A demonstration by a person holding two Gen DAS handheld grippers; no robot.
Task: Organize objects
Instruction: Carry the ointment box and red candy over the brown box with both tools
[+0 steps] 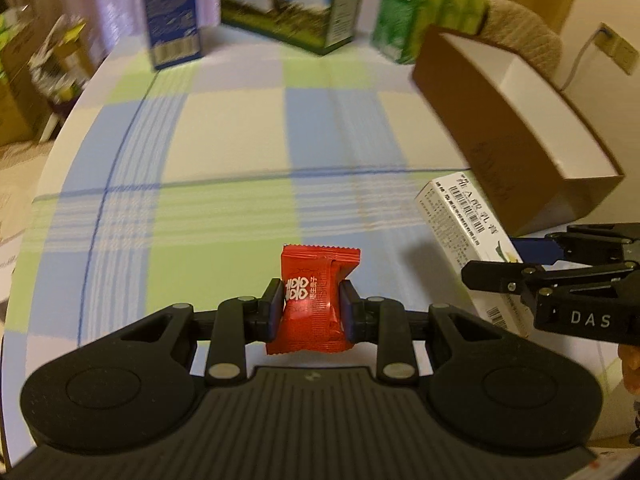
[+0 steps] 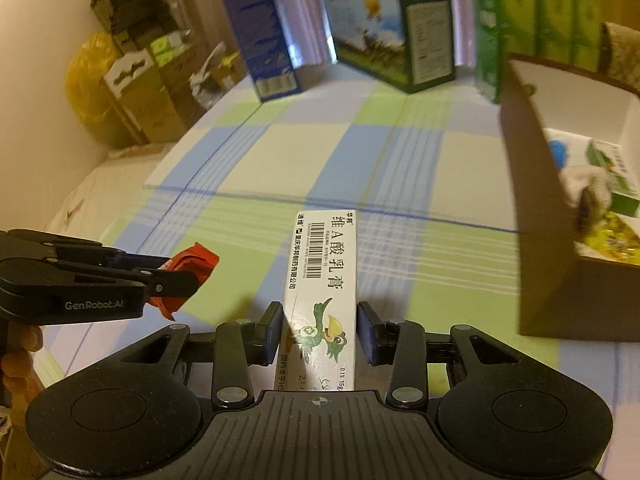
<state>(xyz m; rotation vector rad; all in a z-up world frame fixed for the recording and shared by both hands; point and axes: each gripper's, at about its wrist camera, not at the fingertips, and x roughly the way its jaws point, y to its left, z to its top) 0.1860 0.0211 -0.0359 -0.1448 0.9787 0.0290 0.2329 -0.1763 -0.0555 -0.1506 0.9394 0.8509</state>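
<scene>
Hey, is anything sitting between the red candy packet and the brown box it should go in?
Yes: the white carton, straddled by the right gripper, lies between the red candy packet and the brown box.

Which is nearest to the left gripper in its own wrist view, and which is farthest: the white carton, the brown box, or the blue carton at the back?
From the left gripper, which is shut on a red candy:
1. White carton, lying close on the right.
2. Brown box, open, farther right and behind the white carton.
3. Blue carton, upright at the table's far edge, left of centre.
</scene>
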